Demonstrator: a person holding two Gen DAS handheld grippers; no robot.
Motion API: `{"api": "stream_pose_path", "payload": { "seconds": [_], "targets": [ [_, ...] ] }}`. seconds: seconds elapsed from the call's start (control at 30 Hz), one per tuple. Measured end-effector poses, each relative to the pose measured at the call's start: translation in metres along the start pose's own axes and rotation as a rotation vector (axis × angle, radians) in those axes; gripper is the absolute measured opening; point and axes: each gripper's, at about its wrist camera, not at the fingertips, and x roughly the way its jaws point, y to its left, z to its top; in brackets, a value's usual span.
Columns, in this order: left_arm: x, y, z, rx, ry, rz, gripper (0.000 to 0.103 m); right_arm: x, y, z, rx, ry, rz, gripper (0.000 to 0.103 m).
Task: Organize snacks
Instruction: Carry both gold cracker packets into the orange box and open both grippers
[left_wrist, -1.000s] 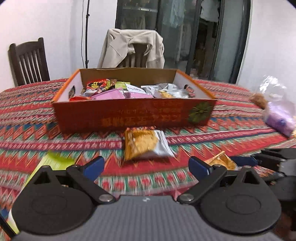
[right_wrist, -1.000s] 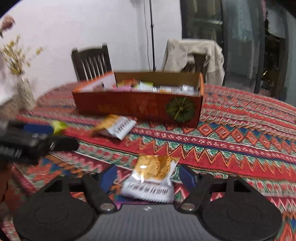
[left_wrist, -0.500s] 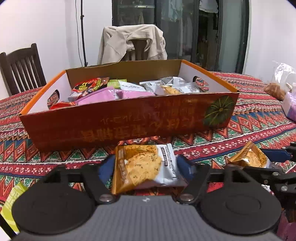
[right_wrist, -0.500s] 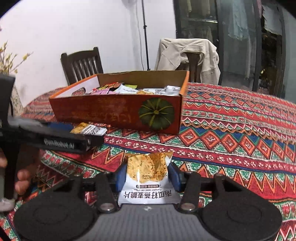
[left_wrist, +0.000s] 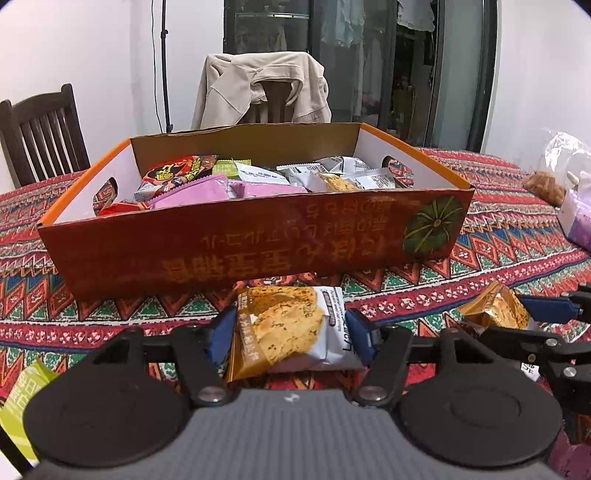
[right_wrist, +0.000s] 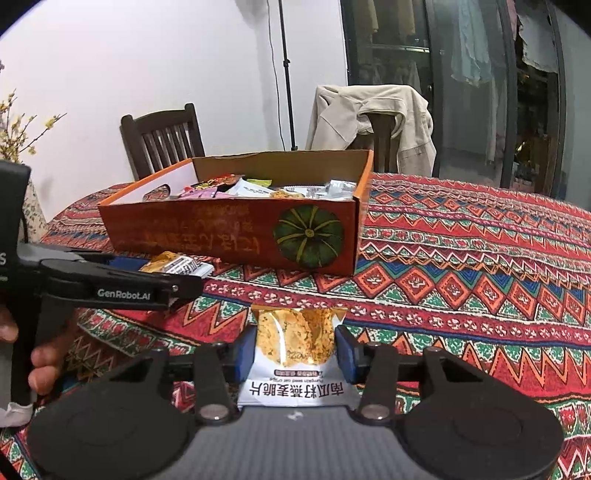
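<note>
Between the blue pads of my left tool (left_wrist: 286, 338) sits one orange-and-white foil cracker packet (left_wrist: 288, 328), my right tool (right_wrist: 295, 350) clamps its twin (right_wrist: 295, 347); both pinched sideways, ready to lift into the orange cardboard box (left_wrist: 251, 251) at twelve o'clock

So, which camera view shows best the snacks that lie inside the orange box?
The left wrist view. It looks down over the near wall of the orange box, so the snacks inside show as separate packets: pink, silver, green, red. The right wrist view sees the same box from lower and farther, with only packet tops above the rim.
</note>
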Motion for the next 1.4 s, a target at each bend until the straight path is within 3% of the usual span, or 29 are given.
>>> {"api": "stream_pose_path", "payload": {
  "seconds": [0.17,0.27,0.4,0.53,0.73,0.9,1.03,1.4],
  "targets": [
    [-0.018,0.003,-0.003,-0.021,-0.059,0.047,0.059,-0.001,-0.004,0.0,0.022,-0.01,0.018,0.044],
    [-0.056,0.007,-0.011,-0.048,-0.079,0.008,0.059,-0.003,-0.01,0.001,0.046,-0.033,0.008,0.044],
    [-0.13,0.013,-0.025,-0.038,-0.101,0.056,0.059,-0.022,-0.005,0.006,0.034,-0.081,-0.073,0.044],
    [-0.205,0.04,-0.057,-0.208,-0.146,0.022,0.059,-0.076,0.022,0.008,-0.037,-0.151,-0.048,0.044],
    [-0.282,0.05,-0.123,-0.339,-0.174,0.077,0.06,-0.17,0.059,-0.028,-0.038,-0.213,0.021,0.044],
    [-0.305,0.051,-0.16,-0.341,-0.132,0.163,0.06,-0.203,0.073,-0.081,0.036,-0.161,0.052,0.044],
    [-0.312,0.056,-0.174,-0.367,-0.112,0.149,0.06,-0.208,0.082,-0.109,0.036,-0.097,0.032,0.044],
    [-0.293,0.043,-0.147,-0.296,-0.125,0.126,0.06,-0.208,0.074,-0.106,0.047,-0.112,0.026,0.044]
  ]
}}
